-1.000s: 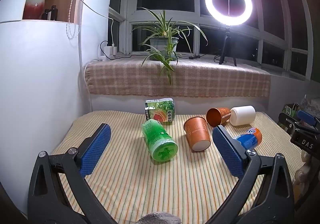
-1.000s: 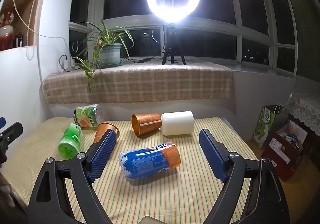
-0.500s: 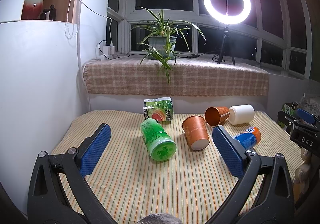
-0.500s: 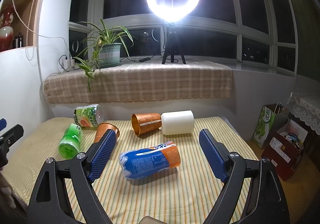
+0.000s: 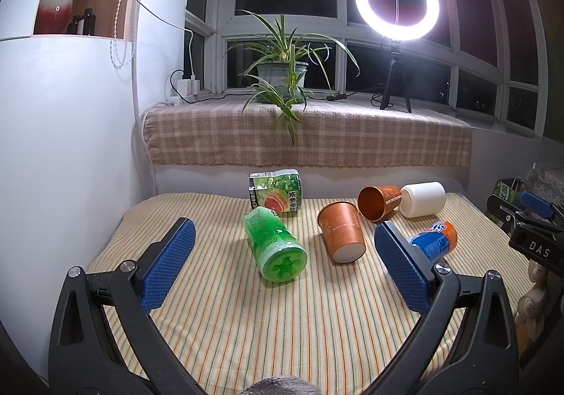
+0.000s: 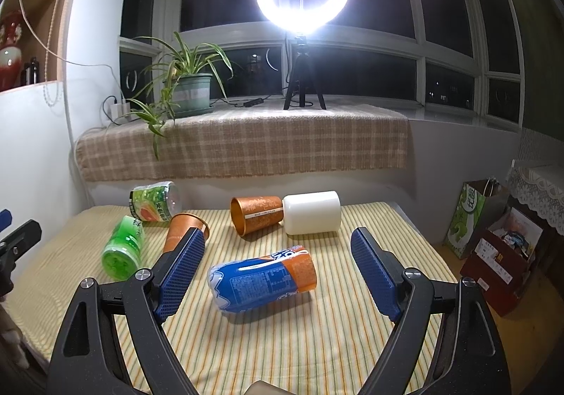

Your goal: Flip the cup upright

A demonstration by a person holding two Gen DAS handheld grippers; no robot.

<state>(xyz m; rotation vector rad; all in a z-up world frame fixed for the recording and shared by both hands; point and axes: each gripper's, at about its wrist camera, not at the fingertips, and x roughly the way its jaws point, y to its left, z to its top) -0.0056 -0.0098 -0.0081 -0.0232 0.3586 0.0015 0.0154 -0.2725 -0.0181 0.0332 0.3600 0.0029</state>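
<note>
The orange paper cup [image 5: 342, 234] lies tipped over near the middle of the striped tablecloth [image 5: 282, 324], its long axis running roughly front to back: the white base faces the left wrist camera and the open rim points away toward the window. A second copper-coloured cup [image 5: 379, 202] lies on its side behind it, mouth turned to the left, with its base touching a white cylindrical cup [image 5: 423, 199] that also lies flat. The left gripper [image 5: 282, 268] hovers above the cloth with its blue-padded jaws spread wide and nothing between them; the green bottle [image 5: 275, 247] lies on its side ahead of it, bottom toward the camera, and a green labelled bottle [image 5: 276, 194] lies behind that near the far edge. The right gripper [image 6: 278, 275] is likewise wide open and holds nothing; the blue and orange Fanta bottle [image 6: 262, 280] lies crosswise between its fingers, untouched. Only the right wrist view shows the floor to the right of the table, with a green paper bag [image 6: 472, 218] and a red box [image 6: 500, 264], while in it the orange paper cup [image 6: 181, 231] is partly hidden behind the left finger. Bare cloth lies in front of the cup.
</note>
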